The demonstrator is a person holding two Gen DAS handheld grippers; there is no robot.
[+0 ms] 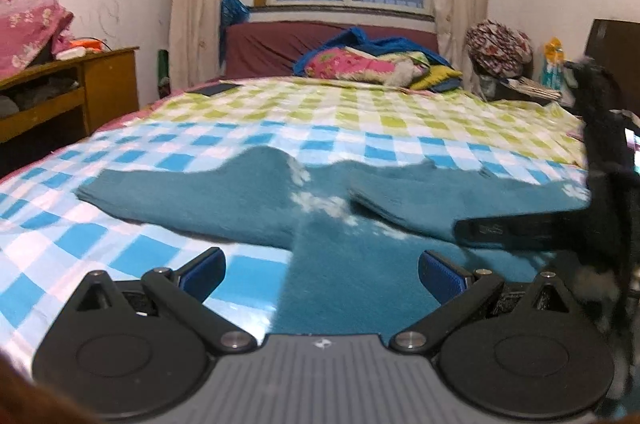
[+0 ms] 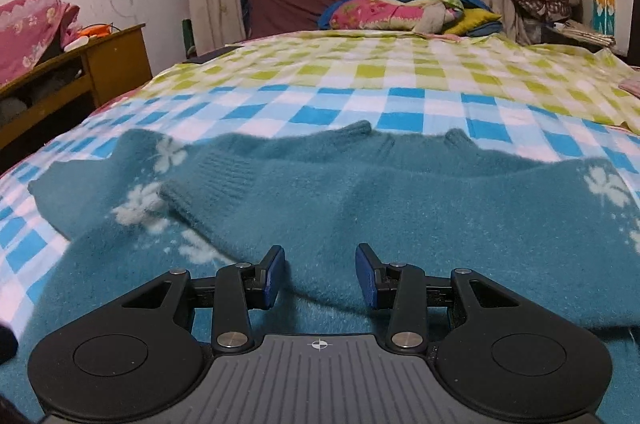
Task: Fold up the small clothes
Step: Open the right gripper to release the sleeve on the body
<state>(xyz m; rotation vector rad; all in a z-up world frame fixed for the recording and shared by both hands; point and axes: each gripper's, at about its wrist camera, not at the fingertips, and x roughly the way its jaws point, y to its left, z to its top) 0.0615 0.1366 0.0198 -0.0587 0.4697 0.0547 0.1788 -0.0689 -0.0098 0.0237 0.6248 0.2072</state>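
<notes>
A small teal knit sweater [image 1: 352, 256] with white flower marks lies flat on the checked bed sheet [image 1: 120, 152]. Its left sleeve [image 1: 180, 200] stretches out to the left. Its right sleeve [image 2: 320, 192] is folded across the body. My left gripper [image 1: 322, 276] is open wide, low over the sweater's left edge, holding nothing. My right gripper [image 2: 320, 274] is open over the sweater body [image 2: 440, 244], its pads straddling the folded sleeve's edge without closing on it. The right gripper's dark finger [image 1: 520, 228] shows at the right of the left wrist view.
Pillows and bedding [image 1: 372, 64] are piled at the headboard under the window. A wooden desk [image 1: 68, 88] stands left of the bed. A dark flat object [image 1: 216, 89] lies at the far left of the sheet. A patterned bundle [image 1: 498, 50] sits at the right.
</notes>
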